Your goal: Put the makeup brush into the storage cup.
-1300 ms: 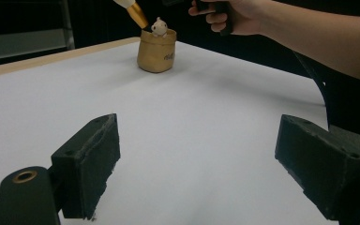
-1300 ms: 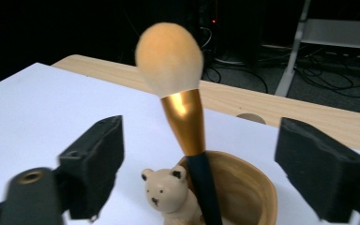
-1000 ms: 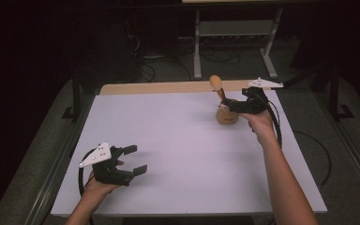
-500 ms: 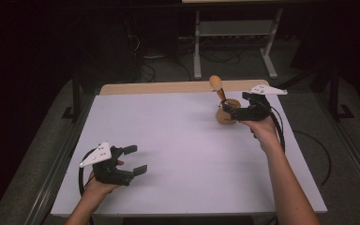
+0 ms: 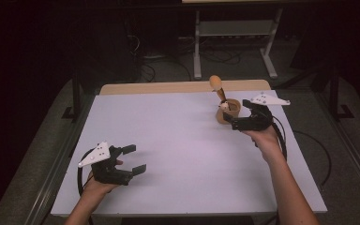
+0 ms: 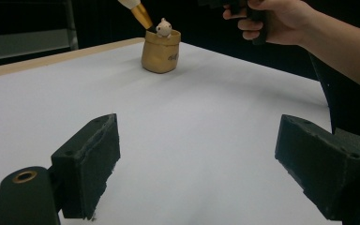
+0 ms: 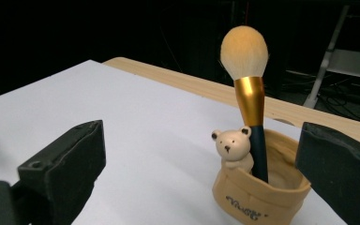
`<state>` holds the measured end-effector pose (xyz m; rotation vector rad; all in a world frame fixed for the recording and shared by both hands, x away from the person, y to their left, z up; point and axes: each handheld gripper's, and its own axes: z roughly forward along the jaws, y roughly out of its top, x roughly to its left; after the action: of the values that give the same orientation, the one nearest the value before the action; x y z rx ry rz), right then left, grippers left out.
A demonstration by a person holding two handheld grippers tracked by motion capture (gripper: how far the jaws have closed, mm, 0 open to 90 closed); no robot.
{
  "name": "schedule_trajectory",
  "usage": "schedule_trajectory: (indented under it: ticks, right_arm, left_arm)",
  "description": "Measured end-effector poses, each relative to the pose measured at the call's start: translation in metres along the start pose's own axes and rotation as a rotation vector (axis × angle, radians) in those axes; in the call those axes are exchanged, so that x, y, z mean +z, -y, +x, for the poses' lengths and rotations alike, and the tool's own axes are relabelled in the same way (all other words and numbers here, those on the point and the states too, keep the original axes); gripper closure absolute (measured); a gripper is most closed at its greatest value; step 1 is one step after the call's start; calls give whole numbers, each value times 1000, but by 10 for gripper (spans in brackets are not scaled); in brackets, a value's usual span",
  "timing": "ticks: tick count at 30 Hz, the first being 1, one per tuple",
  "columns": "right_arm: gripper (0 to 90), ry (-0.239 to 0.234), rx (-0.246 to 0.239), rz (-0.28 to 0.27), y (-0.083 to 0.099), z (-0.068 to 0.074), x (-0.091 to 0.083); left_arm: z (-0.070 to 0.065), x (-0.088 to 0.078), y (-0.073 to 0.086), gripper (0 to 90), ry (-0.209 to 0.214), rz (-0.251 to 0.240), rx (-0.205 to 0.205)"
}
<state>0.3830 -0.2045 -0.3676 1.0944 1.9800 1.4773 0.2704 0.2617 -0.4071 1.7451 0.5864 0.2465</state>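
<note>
The right gripper [image 5: 232, 119] has its fingers [image 7: 63, 164] spread wide and grasping nothing; in the right gripper view they stand to either side of a small tan cup [image 7: 258, 192] without touching it, the cup being a little beyond them. In the high view this gripper sits just beside the cup [image 5: 228, 110], on the side toward the right edge of the tabletop [image 5: 178, 140]. A brush [image 7: 249, 93] stands in the cup, its long axis close to upright and leaning slightly toward the far edge: the dark handle goes down into the cup, a gold collar sits above it, and the pale fluffy head points up. A little bear figure [image 7: 232, 147] clings to the cup's rim, touching the brush handle. The cup stands near the far right corner of the tabletop, just inside the strip of bare wood along the far edge. The left gripper [image 5: 129, 159] rests near the front left corner, well apart from the cup, its fingers [image 6: 89, 164] likewise released and wide, with only white surface between them; from its view the cup [image 6: 160, 50] is seen far off with the person's right hand [image 6: 272, 18] above and beside it. The tabletop is white and otherwise bare. Around it the room is dark, with grey floor, cables [image 5: 164, 65] and a metal frame [image 5: 234, 35] behind the far edge.
</note>
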Motion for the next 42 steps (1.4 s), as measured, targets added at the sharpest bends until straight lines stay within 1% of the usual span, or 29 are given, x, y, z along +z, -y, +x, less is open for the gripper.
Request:
schedule_trajectory:
  ticks: [3, 5, 8, 11, 14, 20, 24, 26, 28, 29, 31, 38, 40, 42]
  right_arm:
    - [16, -2, 5, -12, 3, 2, -5]
    - [15, -8, 9, -10, 4, 4, -7]
    - [15, -13, 8, -7, 6, 7, -11]
    - [15, -17, 0, -14, 9, 10, -17]
    - [15, -24, 3, -14, 13, 12, -21]
    - [15, -21, 6, -20, 19, 15, -31]
    - [15, -22, 11, -17, 23, 17, -35]
    - [15, -23, 11, -6, 26, 18, -37]
    - [15, -26, 12, -10, 29, 19, -40]
    - [15, -29, 21, -3, 30, 21, -41]
    - [15, -29, 13, -9, 32, 21, -43]
    - [15, -37, 15, -14, 33, 26, -47]
    - [15, -42, 10, -7, 34, 30, -49]
    - [15, -44, 8, -13, 36, 31, -52]
  left_arm:
    - [0, 0, 0, 137, 1, 3, 3]
    - [0, -1, 1, 137, 0, 9, 7]
    - [0, -1, 0, 137, -1, -2, 0]
    - [0, 0, 0, 137, -2, 1, 2]
    - [0, 0, 0, 137, -3, 2, 2]
    - [0, -1, 0, 137, -5, 4, 2]
    - [1, -2, 0, 137, -7, 0, 4]
    - [0, -2, 0, 138, -6, 0, -2]
    - [0, -1, 0, 137, -6, 4, 1]
    - [0, -1, 0, 138, -5, 2, 0]
    - [-1, -1, 0, 137, -6, 0, -1]
    - [-1, -1, 0, 138, -6, -1, 0]
    - [1, -2, 0, 138, -8, 1, 7]
    - [1, -2, 0, 138, -9, -1, 3]
